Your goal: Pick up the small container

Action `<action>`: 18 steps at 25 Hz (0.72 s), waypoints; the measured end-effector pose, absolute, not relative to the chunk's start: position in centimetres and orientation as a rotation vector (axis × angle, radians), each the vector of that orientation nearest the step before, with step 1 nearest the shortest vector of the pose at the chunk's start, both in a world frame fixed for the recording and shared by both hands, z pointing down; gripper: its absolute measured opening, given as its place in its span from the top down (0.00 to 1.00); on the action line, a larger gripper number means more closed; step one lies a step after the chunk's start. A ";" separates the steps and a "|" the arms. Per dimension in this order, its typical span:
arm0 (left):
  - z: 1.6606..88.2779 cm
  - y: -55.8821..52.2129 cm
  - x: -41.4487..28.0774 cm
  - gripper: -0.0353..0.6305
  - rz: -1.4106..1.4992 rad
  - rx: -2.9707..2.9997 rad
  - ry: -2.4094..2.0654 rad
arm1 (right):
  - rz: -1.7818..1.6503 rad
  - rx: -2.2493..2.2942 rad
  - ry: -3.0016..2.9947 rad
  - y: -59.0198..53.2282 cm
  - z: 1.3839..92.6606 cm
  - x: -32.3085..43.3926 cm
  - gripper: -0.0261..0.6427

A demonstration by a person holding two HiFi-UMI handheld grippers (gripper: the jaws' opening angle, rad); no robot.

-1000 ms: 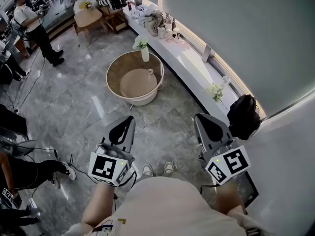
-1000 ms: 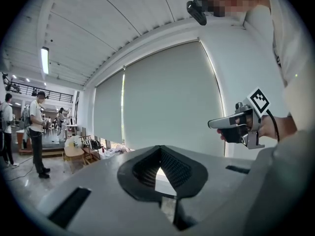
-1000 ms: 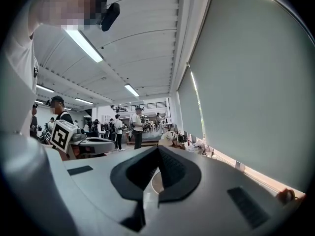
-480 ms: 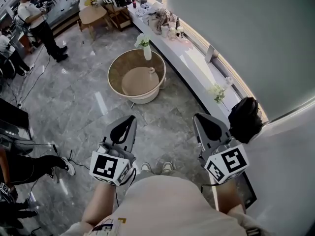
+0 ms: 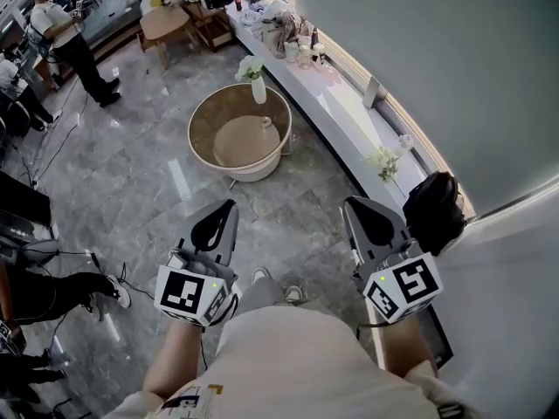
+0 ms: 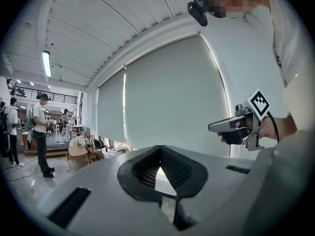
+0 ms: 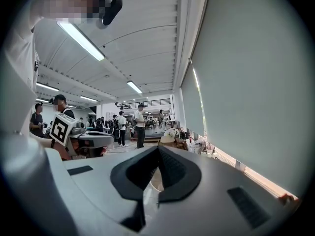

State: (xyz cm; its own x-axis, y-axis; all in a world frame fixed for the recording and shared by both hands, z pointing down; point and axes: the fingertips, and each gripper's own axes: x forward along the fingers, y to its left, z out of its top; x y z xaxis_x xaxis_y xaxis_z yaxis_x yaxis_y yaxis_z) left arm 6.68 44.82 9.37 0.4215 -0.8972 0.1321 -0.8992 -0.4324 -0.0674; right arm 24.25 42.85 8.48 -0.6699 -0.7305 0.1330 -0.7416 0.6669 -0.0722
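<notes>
The left gripper (image 5: pixel 231 205) and the right gripper (image 5: pixel 348 204) are side by side over the grey floor (image 5: pixel 148 182). Both jaws are clenched, holding nothing.

bright daylight through blinds, ceiling strip lights, fisheye warp, dark vignetted corners

Head cam: up high, aimed steeply down past left gripper (image 5: pixel 229 208) & right gripper (image 5: pixel 349 206) at floor (image 5: pixel 131 173), round table (image 5: pixel 206 112) ahead. Each gripper cam sits close behind its own jaws, approx level, facing fwd; each catches the other gripper at its edge. All 3 share window blind (image 5: pixel 419 59) & ledge (image 5: pixel 336 103).
</notes>
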 end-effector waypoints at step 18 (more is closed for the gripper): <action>12.7 37.5 6.8 0.94 0.208 2.670 -1.626 | 0.174 1.277 -2.724 37.5 11.7 24.6 0.95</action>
State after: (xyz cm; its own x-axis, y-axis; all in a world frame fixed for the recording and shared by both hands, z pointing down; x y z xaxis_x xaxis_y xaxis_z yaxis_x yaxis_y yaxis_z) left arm 6.75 37.46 12.68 0.4523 -0.8841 0.1177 -0.8852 -0.4611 -0.0614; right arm 24.56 37.45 11.72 -0.6340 -0.7556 0.1644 -0.7704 0.6356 -0.0501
